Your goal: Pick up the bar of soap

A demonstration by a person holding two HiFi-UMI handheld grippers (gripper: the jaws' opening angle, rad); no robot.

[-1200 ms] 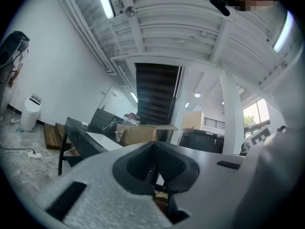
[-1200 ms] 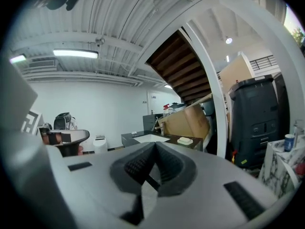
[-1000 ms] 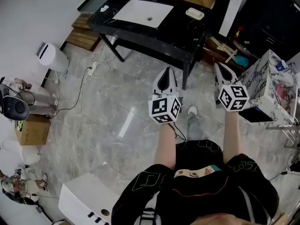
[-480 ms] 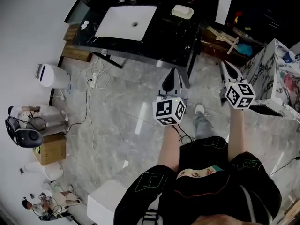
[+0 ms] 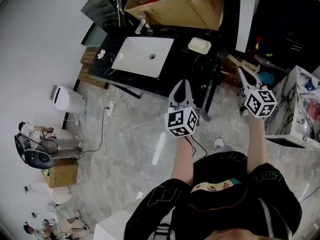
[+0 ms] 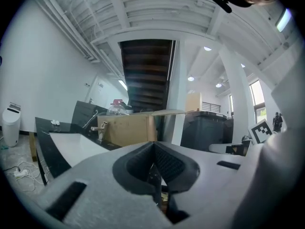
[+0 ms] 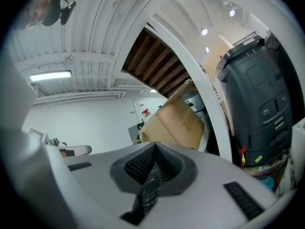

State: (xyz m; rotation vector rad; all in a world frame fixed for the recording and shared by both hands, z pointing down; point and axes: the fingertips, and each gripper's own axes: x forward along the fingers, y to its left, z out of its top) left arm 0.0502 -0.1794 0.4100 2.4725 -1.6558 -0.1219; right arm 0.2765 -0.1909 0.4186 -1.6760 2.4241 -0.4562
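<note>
While both grippers hang short of the counter (image 5: 186,68) with nothing in them, the step in hand looks like the approach, and no reach for the soap has begun. The left gripper (image 5: 181,84) has its jaws pressed together with nothing between the pads, as its own view shows. The right gripper (image 5: 242,73) is closed the same way and also empty. The white sink (image 5: 135,60) set into the black counter serves as the landmark. The bar of soap (image 5: 199,45) lies on the counter just beside the sink's right end, a little toward the sink's back edge, apart from the basin and not in it. Both grippers sit on the person's side of the sink and off past its right end, the left one nearer the sink and the right one farther out, each well apart from the soap. A cardboard box (image 5: 175,10) stands behind the sink, close by the soap's far side. The soap is a pale, rounded oblong lying flat. Its long axis runs roughly along the sink's long side, one short end facing the sink and the other pointing away from it. Whether it rests on a dish is too small to tell. My judgement is that the next move calls for carrying one gripper forward over the soap, probably the right since it is on that side. It would open its jaws on the way and turn them to span the short width, across the long axis, before coming down.
</note>
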